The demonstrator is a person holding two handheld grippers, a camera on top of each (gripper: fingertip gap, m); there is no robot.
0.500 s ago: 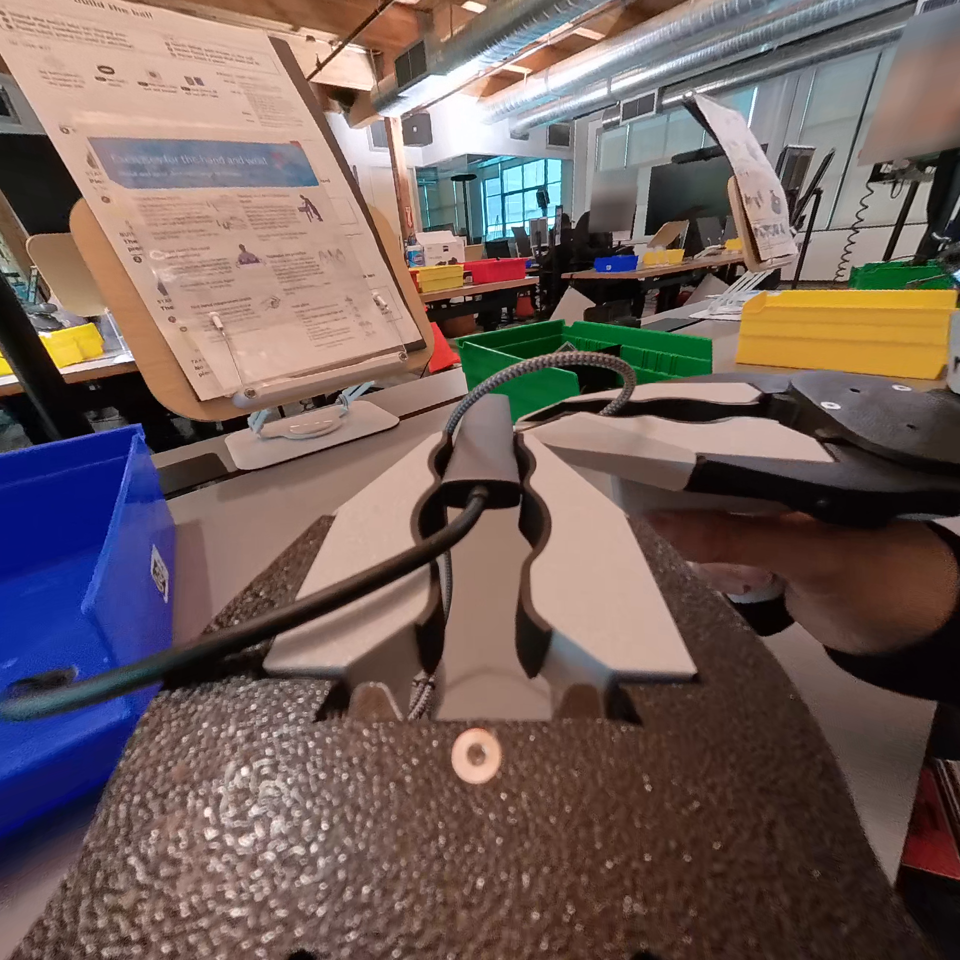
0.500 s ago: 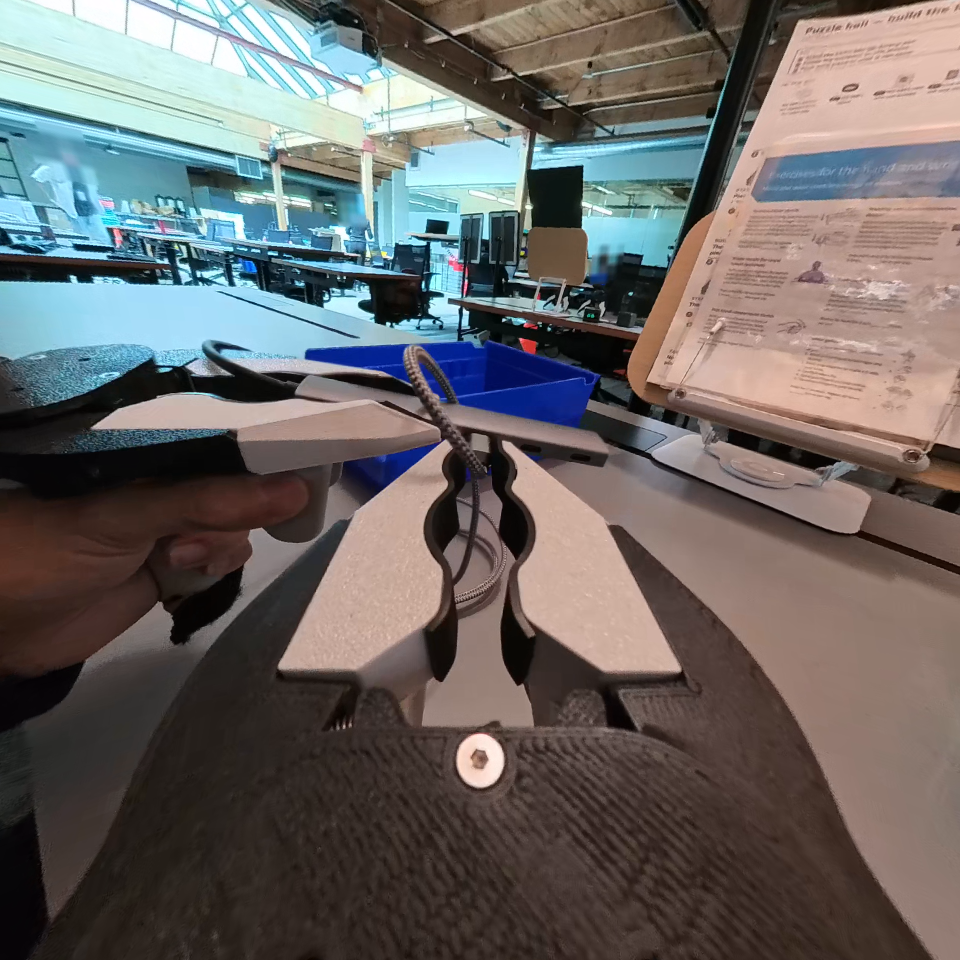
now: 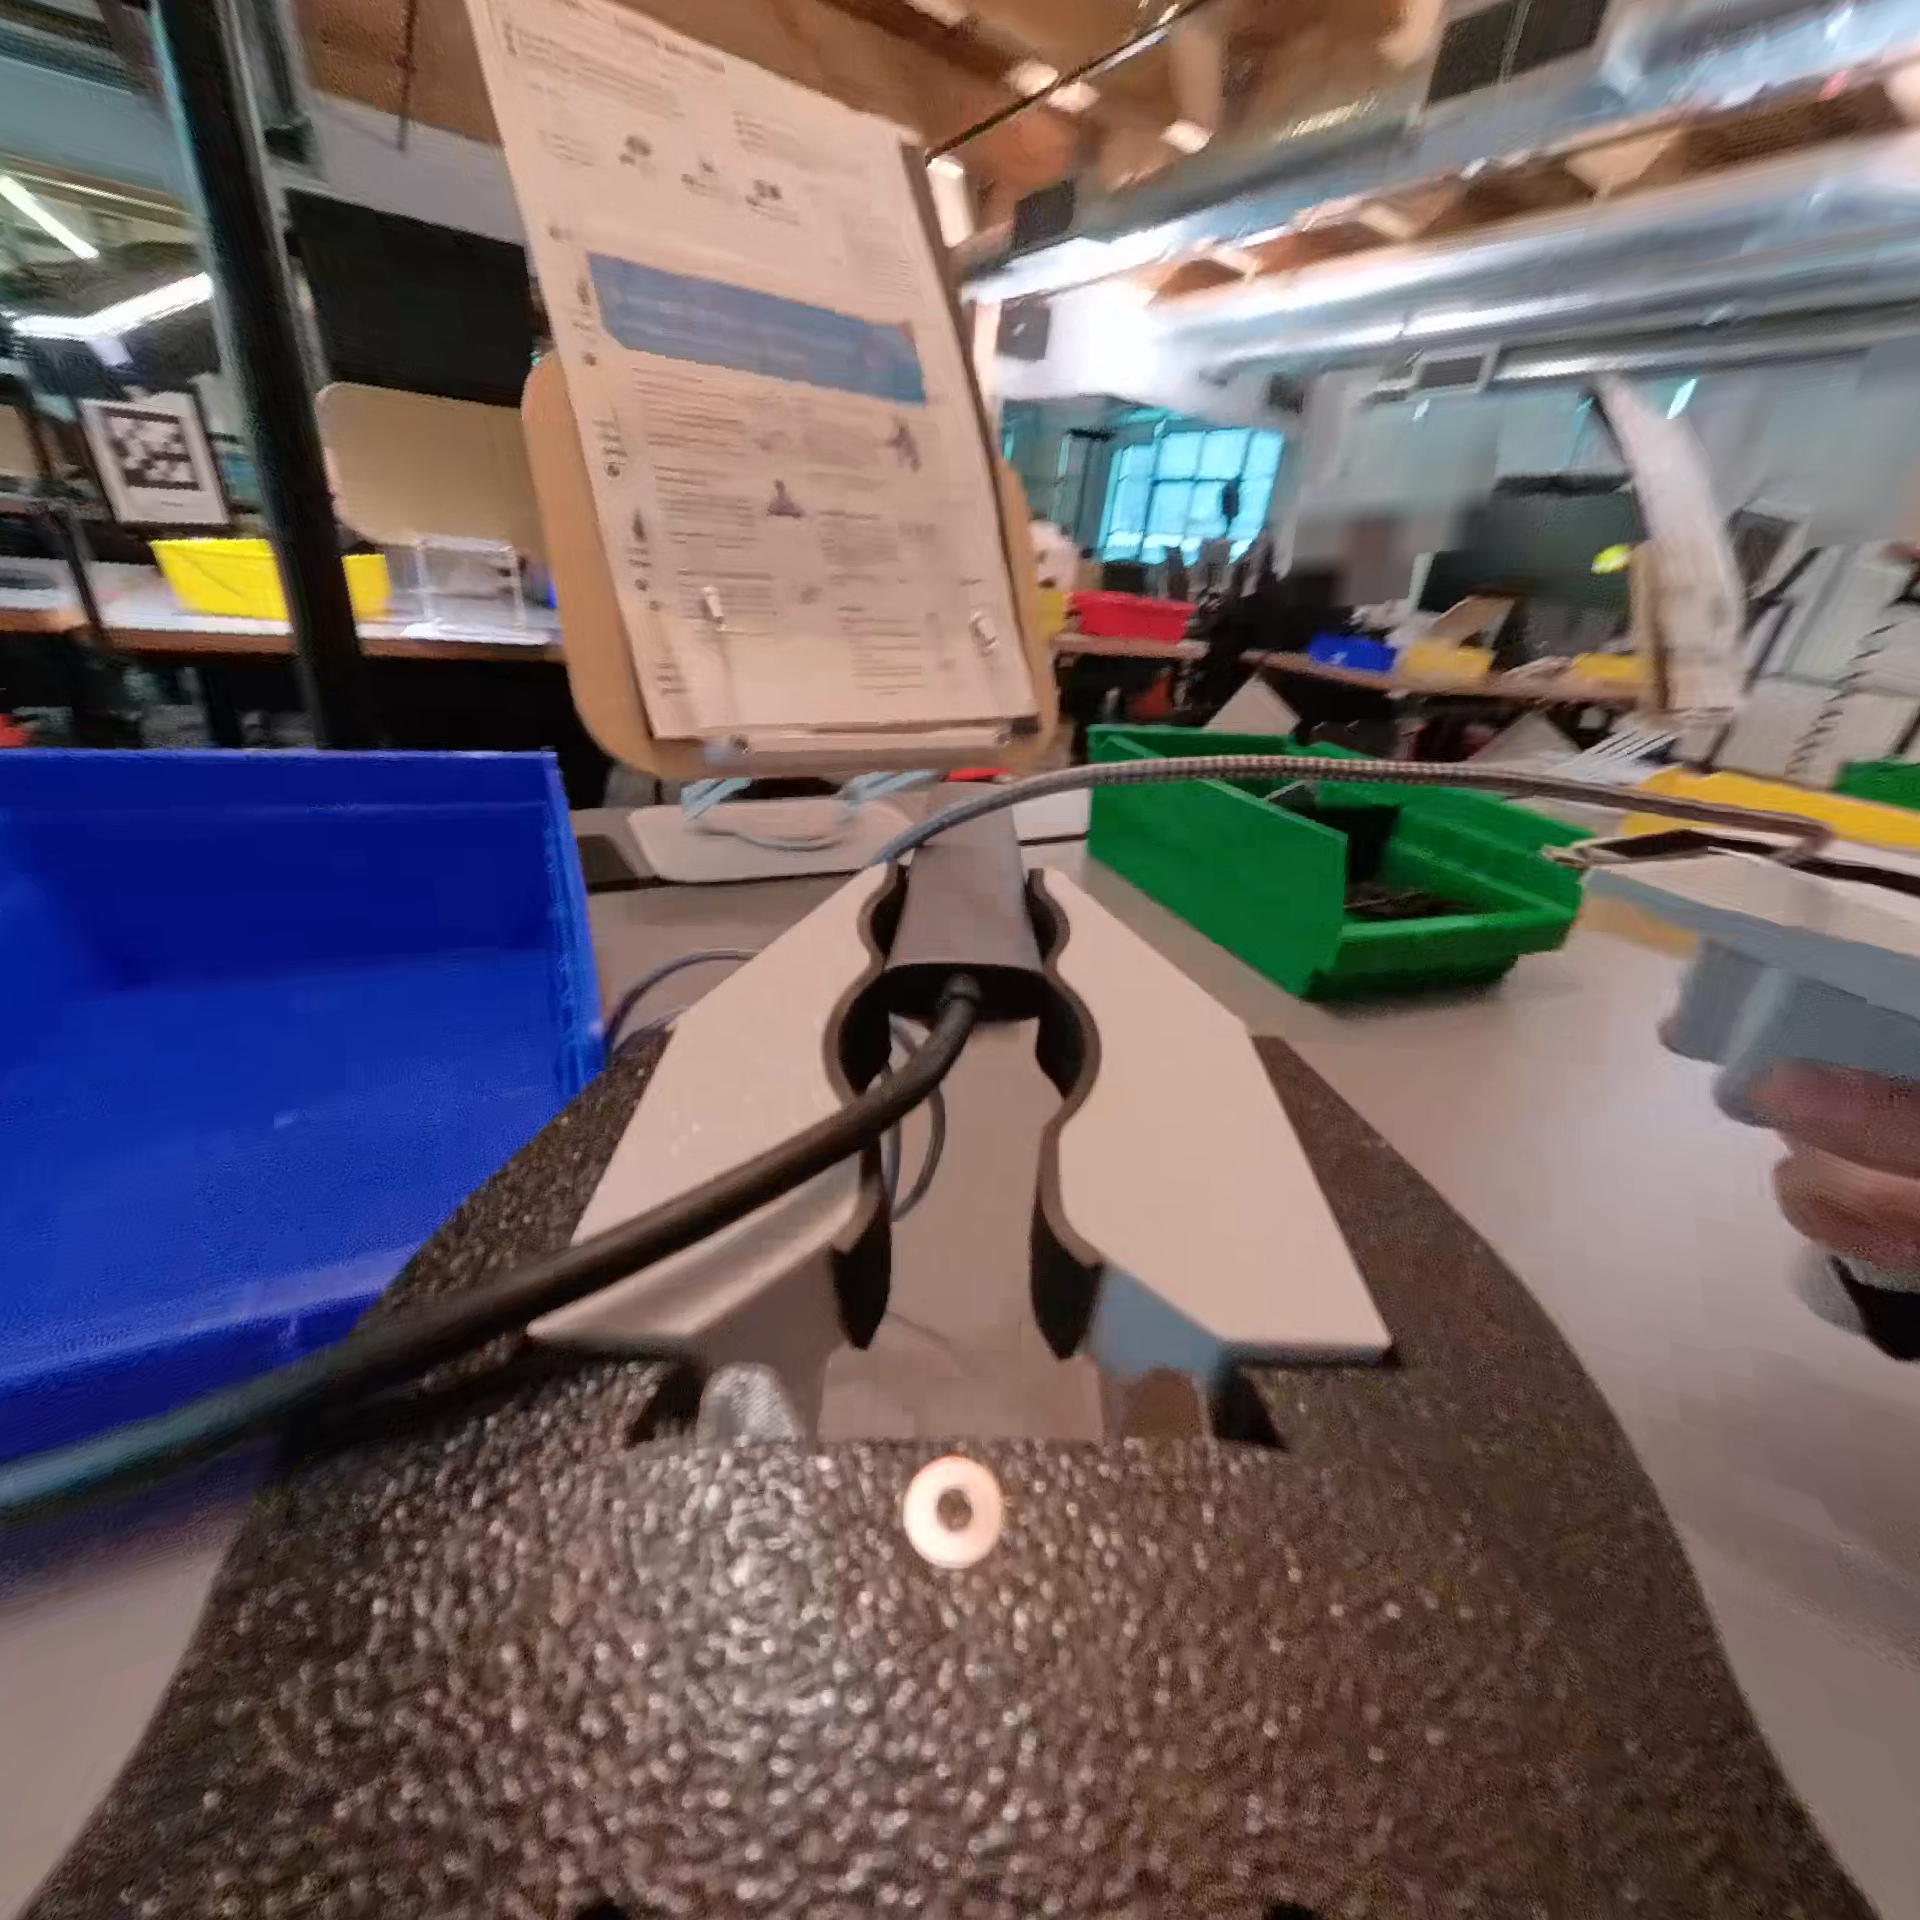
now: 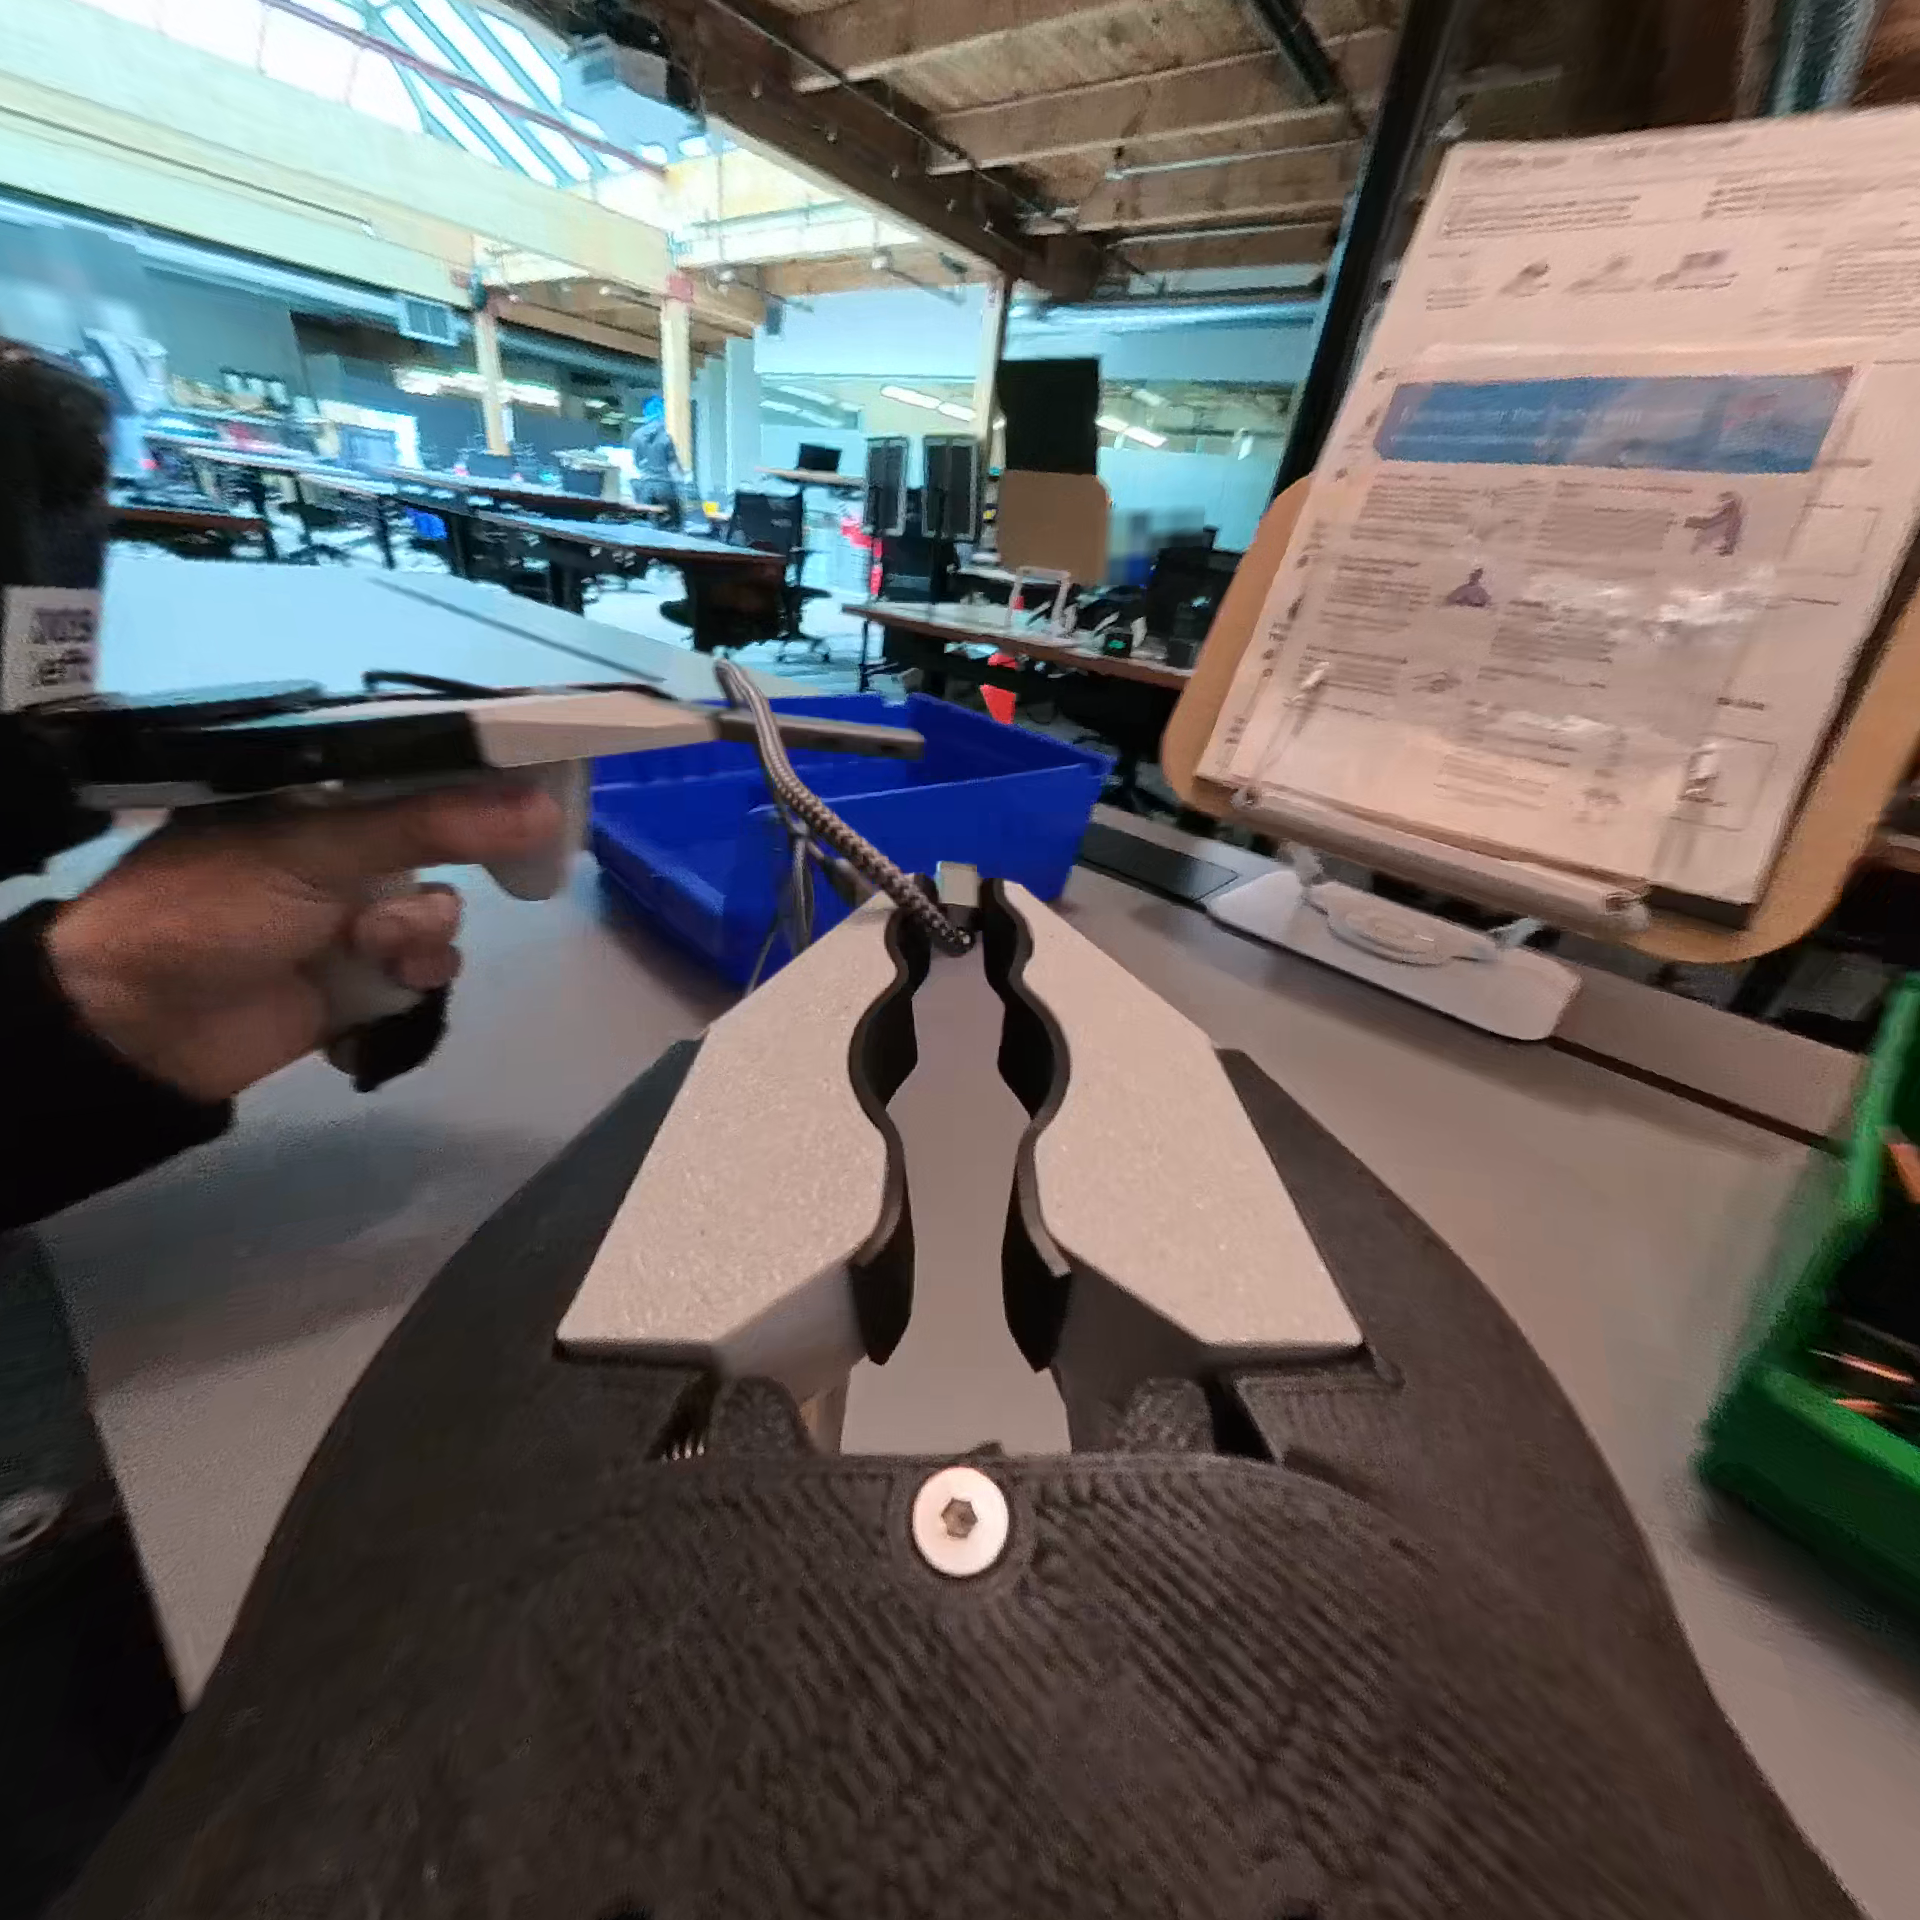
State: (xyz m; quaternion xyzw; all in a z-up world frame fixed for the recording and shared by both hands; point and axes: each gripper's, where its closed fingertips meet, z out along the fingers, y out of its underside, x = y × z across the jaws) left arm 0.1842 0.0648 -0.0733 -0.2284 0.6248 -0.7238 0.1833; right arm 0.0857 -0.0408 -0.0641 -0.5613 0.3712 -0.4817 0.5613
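the left gripper [image 3: 961,914] has its fingers pinching a slim, rigid dark adapter [image 3: 961,925] above the desk [image 3: 1455,1143], while the right gripper [image 4: 948,920] has its fingers pinching the light, floppy braided cable [image 4: 831,831], best gripped near its stiff plug.

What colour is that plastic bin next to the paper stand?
Blue bin, clearest in the left wrist view, beside the left gripper.

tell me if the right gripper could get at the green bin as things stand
Probably not yet: the right gripper is shut on the braided cable, so it isn't free, though the green bin sits close beside it with nothing between.
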